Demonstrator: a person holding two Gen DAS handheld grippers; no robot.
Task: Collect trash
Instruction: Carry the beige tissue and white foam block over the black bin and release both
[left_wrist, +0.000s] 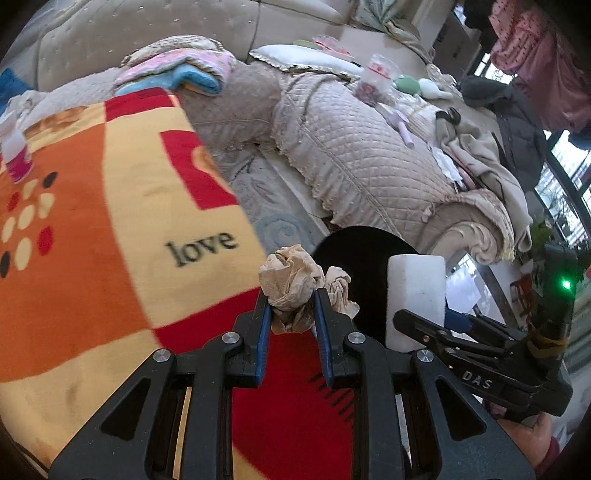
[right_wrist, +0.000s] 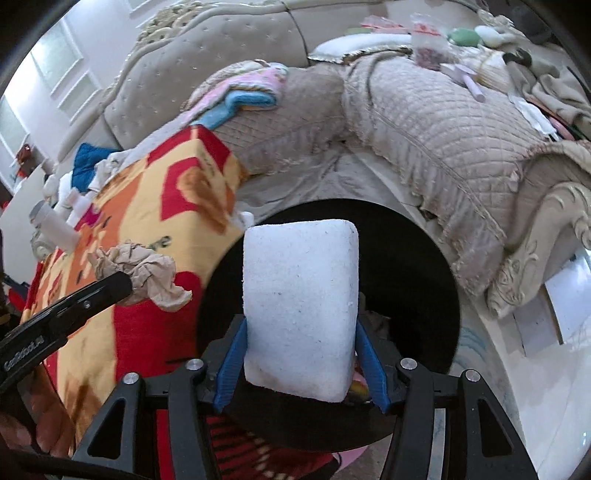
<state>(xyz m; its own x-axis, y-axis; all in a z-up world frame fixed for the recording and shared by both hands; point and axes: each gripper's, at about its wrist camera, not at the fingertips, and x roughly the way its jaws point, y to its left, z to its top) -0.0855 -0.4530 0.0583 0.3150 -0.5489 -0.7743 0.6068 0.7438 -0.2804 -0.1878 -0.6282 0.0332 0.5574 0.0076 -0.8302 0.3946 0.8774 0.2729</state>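
Living room, cluttered: a quilted beige sofa (left_wrist: 351, 147) fills the upper half of both views, with a patterned blanket (left_wrist: 92, 229) (the word "love" printed on it) spread at lower left over what carries it, which we cannot identify.

Item 1. Crumpled tan paper (left_wrist: 295, 284), trash. We find it clamped in the left gripper (left_wrist: 291, 306), its blue-lined fingers (left_wrist: 263, 325) closed narrowly on the wad's lower part; loose folds spill out above and to the right. In the right wrist view the same wad (right_wrist: 144, 273) sits at centre left, just short of the bin's rim.

Item 2. White foam block (right_wrist: 301, 314), trash. We find it gripped upright by the right gripper (right_wrist: 301, 363), fingers (right_wrist: 231, 362) spread fairly wide against its two sides, directly over the dark opening.

Item 3. Black round bin (right_wrist: 413, 266), on the pale floor between blanket and sofa, at centre frame. Some coloured scraps appear low inside; we cannot tell what they are.

Item 4. White bottle with pink label (left_wrist: 16, 155), standing on the blanket at far left.

Step in hand, as we judge it: both pieces carried to the bin, release not yet made. The block looks ready to drop by opening the right fingers; the paper calls for a short move rightward over the opening first.
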